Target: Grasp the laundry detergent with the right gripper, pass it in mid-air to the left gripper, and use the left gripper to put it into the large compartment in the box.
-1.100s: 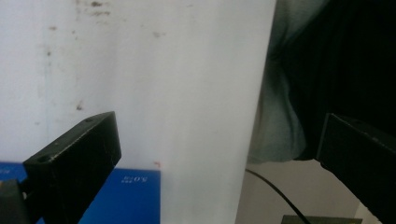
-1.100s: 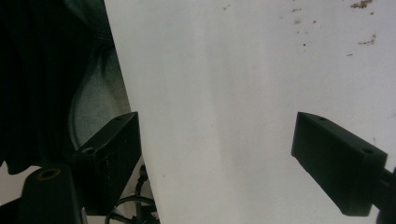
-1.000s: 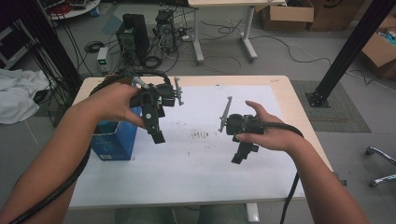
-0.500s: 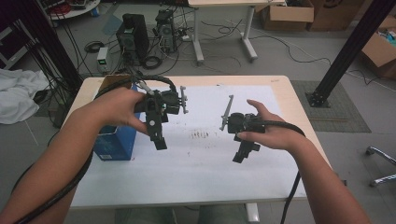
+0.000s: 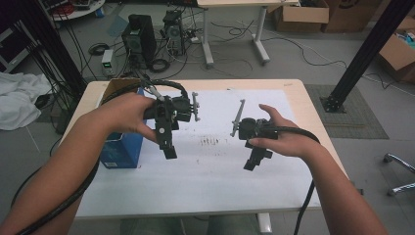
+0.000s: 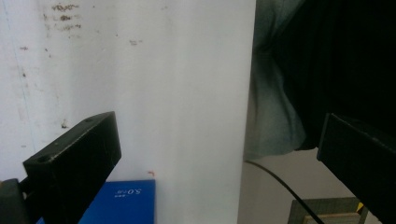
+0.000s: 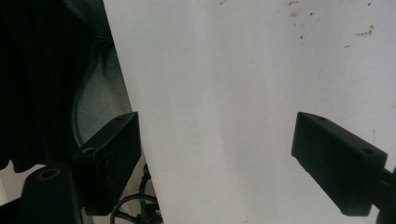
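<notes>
- The left gripper (image 5: 168,147) hangs over the white sheet (image 5: 210,176), jaws wide apart and holding nothing.
- The right gripper (image 5: 254,159) hovers over the same sheet, jaws spread and empty too.
- The blue box (image 5: 120,152), nearest thing to the left gripper, stands untouched at the table's (image 5: 313,117) left edge.
- Judging by this, no handling has begun; probably everything is left to do.
</notes>
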The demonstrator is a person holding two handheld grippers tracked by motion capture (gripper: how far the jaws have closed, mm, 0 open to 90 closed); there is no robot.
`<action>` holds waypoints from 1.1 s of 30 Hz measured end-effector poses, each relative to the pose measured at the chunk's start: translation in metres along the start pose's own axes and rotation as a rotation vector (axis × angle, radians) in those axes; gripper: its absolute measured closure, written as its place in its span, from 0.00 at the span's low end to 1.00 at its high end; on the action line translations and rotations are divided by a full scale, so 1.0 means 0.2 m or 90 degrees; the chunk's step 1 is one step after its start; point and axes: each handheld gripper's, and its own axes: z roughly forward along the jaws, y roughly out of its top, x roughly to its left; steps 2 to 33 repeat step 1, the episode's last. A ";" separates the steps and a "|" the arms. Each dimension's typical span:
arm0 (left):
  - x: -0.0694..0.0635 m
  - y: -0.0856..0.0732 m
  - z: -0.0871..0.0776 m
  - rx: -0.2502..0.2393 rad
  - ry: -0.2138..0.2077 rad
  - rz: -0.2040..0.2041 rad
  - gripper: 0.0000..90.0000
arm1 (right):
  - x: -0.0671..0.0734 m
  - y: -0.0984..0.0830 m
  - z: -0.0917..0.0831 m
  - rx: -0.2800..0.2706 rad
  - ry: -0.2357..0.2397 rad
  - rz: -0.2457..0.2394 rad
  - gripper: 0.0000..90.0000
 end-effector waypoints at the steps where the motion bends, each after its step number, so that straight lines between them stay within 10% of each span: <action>1: 0.00 0.00 0.00 0.000 0.001 -0.001 0.00 | 0.00 0.00 0.00 0.000 0.000 0.000 0.17; 33: 0.00 0.00 0.00 0.000 0.001 -0.001 0.00 | 0.00 0.00 0.00 0.000 0.000 0.000 0.17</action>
